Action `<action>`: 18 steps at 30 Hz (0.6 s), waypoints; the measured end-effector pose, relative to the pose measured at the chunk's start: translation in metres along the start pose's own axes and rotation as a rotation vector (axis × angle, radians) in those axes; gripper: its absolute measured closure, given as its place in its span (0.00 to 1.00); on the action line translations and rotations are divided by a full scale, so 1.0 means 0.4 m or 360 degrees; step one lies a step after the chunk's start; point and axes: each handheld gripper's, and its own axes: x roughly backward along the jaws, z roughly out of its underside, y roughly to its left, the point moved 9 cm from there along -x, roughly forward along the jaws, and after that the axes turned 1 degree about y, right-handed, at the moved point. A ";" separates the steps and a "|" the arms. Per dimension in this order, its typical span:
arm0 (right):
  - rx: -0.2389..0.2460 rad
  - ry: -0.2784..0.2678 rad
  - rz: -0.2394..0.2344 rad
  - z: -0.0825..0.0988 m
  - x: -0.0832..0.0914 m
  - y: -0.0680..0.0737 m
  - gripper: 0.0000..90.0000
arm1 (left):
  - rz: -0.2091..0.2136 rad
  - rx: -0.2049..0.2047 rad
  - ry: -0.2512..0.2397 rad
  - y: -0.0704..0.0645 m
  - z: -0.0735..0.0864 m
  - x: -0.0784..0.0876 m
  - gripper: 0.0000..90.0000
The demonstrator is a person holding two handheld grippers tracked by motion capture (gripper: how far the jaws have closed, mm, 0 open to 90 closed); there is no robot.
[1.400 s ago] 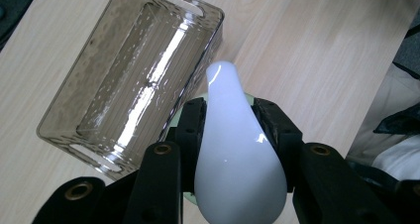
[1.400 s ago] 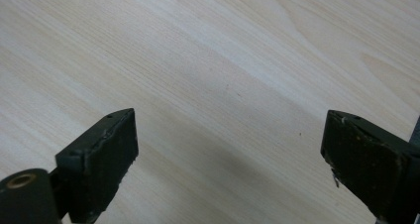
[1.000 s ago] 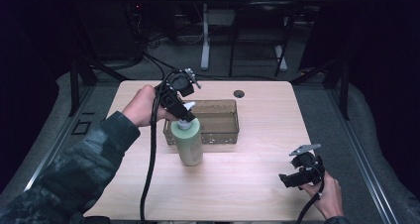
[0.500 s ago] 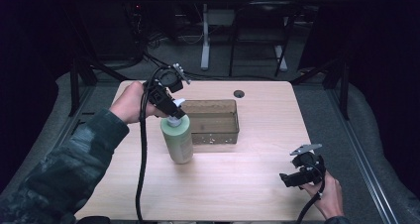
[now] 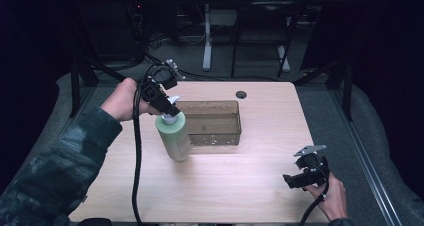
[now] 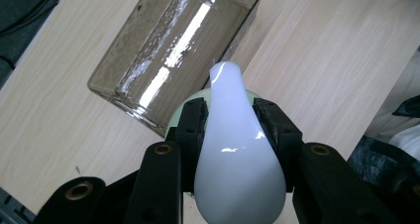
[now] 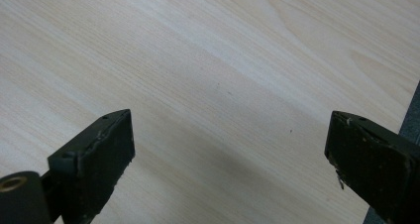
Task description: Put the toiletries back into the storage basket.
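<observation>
Left tongs [image 5: 169,106] are clamped on the white pump head [image 6: 237,149] of the green bottle [image 5: 174,136], one jaw on each side of the head. Bottle sits at about 9 o'clock of the clear bin [image 5: 212,122], just beside its left wall, outside it. Can't tell whether its base is on the bench [image 5: 235,186] or just off it.

Progress, my read: grip made, bottle in hand beside the bin; set-down and release remain.

Orientation: long axis near vertical, top leaning slightly toward 11 o'clock in the high view. In the left gripper view the nozzle points to 12 o'clock, toward the bin.

Right tongs [image 5: 305,173] at about 5 o'clock on the bench, jaws spread wide, nothing between them, only bare wood below.
</observation>
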 end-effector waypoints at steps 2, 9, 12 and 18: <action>0.0001 0.0003 -0.0002 0.001 0.000 0.001 0.06 | -0.0008 0.0013 0.0000 0.005 0.002 0.007 0.74; -0.0004 -0.0004 -0.0001 -0.001 0.000 0.001 0.05 | -0.0034 0.0032 0.0012 0.024 0.009 0.030 0.74; -0.0009 -0.0010 -0.0001 -0.002 0.001 0.000 0.04 | -0.0042 0.0038 0.0014 0.031 0.011 0.041 0.74; -0.0014 -0.0012 0.0004 -0.001 0.002 -0.004 0.04 | -0.0068 0.0057 0.0011 0.046 0.014 0.063 0.74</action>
